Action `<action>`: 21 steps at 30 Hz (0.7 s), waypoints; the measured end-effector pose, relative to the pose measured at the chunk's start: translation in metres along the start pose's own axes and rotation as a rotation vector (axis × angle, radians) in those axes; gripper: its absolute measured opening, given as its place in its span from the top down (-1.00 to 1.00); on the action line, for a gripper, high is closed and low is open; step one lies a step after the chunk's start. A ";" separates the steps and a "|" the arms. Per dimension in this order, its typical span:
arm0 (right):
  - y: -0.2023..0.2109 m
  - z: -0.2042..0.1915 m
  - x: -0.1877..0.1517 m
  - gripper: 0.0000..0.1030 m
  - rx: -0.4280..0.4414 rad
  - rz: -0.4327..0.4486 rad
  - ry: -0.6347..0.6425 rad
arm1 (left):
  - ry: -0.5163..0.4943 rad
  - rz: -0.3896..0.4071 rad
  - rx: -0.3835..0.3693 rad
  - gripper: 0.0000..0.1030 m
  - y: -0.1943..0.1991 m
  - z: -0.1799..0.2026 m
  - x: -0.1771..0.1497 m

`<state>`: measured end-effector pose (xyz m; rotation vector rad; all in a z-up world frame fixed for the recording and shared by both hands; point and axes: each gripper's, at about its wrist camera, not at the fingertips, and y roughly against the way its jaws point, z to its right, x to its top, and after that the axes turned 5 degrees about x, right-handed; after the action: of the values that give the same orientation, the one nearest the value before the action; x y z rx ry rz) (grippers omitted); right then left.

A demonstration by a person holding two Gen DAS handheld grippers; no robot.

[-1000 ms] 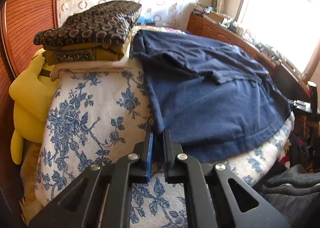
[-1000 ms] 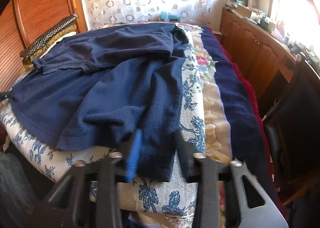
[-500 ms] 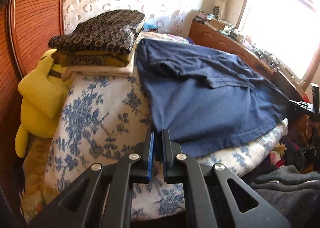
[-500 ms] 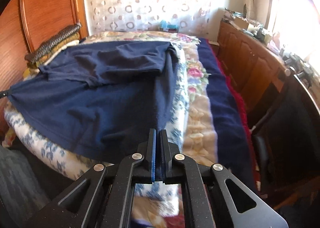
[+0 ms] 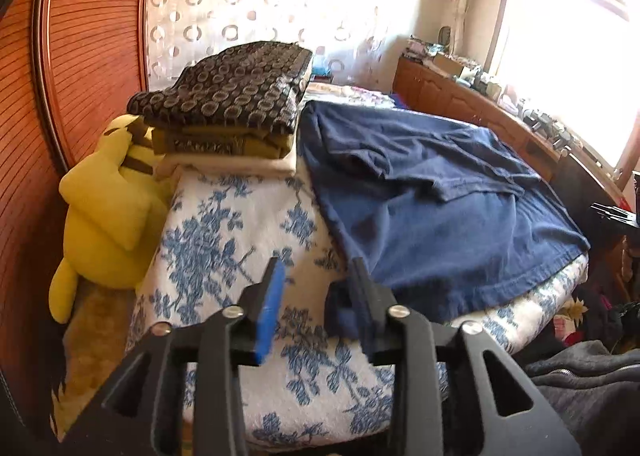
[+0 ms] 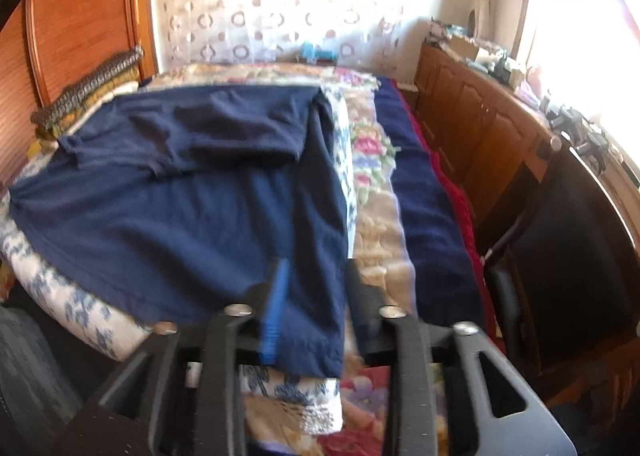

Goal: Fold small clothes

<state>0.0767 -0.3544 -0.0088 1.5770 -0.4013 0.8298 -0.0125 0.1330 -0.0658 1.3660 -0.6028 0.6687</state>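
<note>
A navy shirt [image 5: 440,223] lies spread on the floral bedspread [image 5: 224,256], its upper part folded over itself. My left gripper [image 5: 318,268] hovers at the shirt's near left hem corner. Its jaws are opening, and a bit of navy cloth rests by the right finger while the blue pad stands clear. In the right wrist view the shirt [image 6: 180,215] runs to the bed's near edge. The jaws of my right gripper [image 6: 318,268] are opening too. The right hem corner hangs loose between the fingers, which do not press it.
A stack of folded clothes [image 5: 232,103] sits at the bed's far left, beside a yellow plush toy [image 5: 104,215]. Along the right run a navy blanket strip [image 6: 432,223], a wooden sideboard [image 6: 480,127] and a dark chair [image 6: 560,248]. A grey garment [image 5: 592,388] lies near right.
Both grippers were shut on the shirt's hem corners half a second ago and have since opened and let go. The shirt was drawn flat towards the near edge. Both views have risen slightly.
</note>
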 end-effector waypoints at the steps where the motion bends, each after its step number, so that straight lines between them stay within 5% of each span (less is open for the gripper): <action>1: 0.001 -0.002 0.005 0.02 0.005 0.017 0.000 | 0.002 0.003 -0.001 0.29 0.000 0.001 0.002; 9: -0.032 -0.036 0.034 -0.36 0.063 0.062 0.021 | -0.027 -0.004 -0.050 0.18 -0.027 0.028 0.028; 21: -0.104 -0.074 0.055 -0.38 0.137 -0.031 0.052 | -0.098 -0.125 -0.005 0.18 -0.095 0.066 0.057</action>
<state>0.1642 -0.2521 -0.0447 1.6803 -0.2870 0.8878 0.0959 0.0641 -0.0810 1.4259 -0.5910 0.5012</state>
